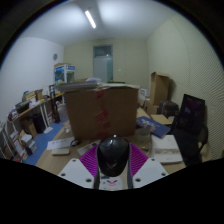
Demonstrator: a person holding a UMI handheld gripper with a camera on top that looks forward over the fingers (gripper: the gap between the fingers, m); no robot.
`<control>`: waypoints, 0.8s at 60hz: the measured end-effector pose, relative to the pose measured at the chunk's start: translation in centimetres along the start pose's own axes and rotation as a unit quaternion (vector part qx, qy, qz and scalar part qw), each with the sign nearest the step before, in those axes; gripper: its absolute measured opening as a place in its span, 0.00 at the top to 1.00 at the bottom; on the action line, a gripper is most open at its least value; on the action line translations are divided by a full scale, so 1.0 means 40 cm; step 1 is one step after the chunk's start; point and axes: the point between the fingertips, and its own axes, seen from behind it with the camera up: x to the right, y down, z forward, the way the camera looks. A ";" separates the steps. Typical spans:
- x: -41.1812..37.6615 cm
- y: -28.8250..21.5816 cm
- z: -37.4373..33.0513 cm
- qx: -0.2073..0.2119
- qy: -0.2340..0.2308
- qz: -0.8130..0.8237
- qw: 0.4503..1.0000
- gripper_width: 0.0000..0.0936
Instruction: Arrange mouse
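Observation:
A dark grey computer mouse point(113, 156) sits between my gripper's point(113, 163) two fingers, lifted above the table. The purple pads point(89, 160) press against its left and right sides, so the gripper is shut on it. The mouse's rounded back faces the camera, and a small pink light shows at its near end. Its underside is hidden.
A large cardboard box point(102, 110) stands just beyond the mouse on the wooden table point(62, 158). White papers or boxes point(168, 148) lie at the right, a black chair point(190, 120) further right. Cluttered shelves point(30, 115) stand at the left, more boxes point(158, 90) by the back wall.

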 end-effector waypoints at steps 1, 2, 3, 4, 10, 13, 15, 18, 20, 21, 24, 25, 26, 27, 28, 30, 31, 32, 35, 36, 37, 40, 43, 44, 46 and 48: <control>-0.023 0.021 0.020 -0.003 -0.002 -0.003 1.000 0.60; -0.050 0.039 0.022 -0.010 -0.004 -0.005 1.000 0.60; -0.072 0.061 0.029 -0.019 -0.007 -0.008 1.000 0.60; -0.090 0.087 0.043 -0.028 -0.010 -0.012 0.999 0.60; -0.189 0.263 0.095 -0.088 -0.032 -0.023 0.995 0.60; -0.197 0.355 0.117 -0.121 -0.029 -0.037 0.992 0.60; -0.197 0.406 0.127 -0.137 -0.026 -0.044 0.989 0.60; -0.194 0.463 0.131 -0.156 -0.025 -0.046 0.986 0.59; -0.189 0.501 0.137 -0.171 -0.025 -0.044 0.984 0.56; -0.188 0.518 0.135 -0.177 -0.026 -0.043 0.983 0.56; -0.188 0.521 0.138 -0.168 -0.031 -0.037 0.985 0.48; -0.187 0.519 0.138 -0.167 -0.033 -0.035 0.985 0.49; -0.188 0.518 0.139 -0.168 -0.036 -0.035 0.985 0.45; -0.187 0.519 0.139 -0.171 -0.038 -0.035 0.984 0.44; -0.186 0.520 0.139 -0.175 -0.041 -0.036 0.983 0.42; -0.191 0.519 0.134 -0.187 -0.048 -0.037 0.980 0.39; -0.187 0.520 0.132 -0.194 -0.052 -0.037 0.979 0.37; -0.190 0.522 0.126 -0.200 -0.058 -0.035 0.977 0.31; -0.203 0.521 0.097 -0.215 -0.078 -0.025 0.973 0.11; -0.205 0.516 0.084 -0.216 -0.084 -0.021 0.972 0.05; -0.206 0.509 0.073 -0.215 -0.088 -0.018 0.972 0.08; -0.205 0.479 0.028 -0.207 -0.104 -0.012 0.973 0.10; -0.191 0.449 -0.024 -0.202 -0.111 -0.009 0.973 0.10; -0.186 0.439 -0.044 -0.200 -0.114 -0.008 0.973 0.10; -0.172 0.424 -0.081 -0.195 -0.118 -0.007 0.974 0.10; -0.152 0.407 -0.123 -0.193 -0.118 -0.004 0.974 0.10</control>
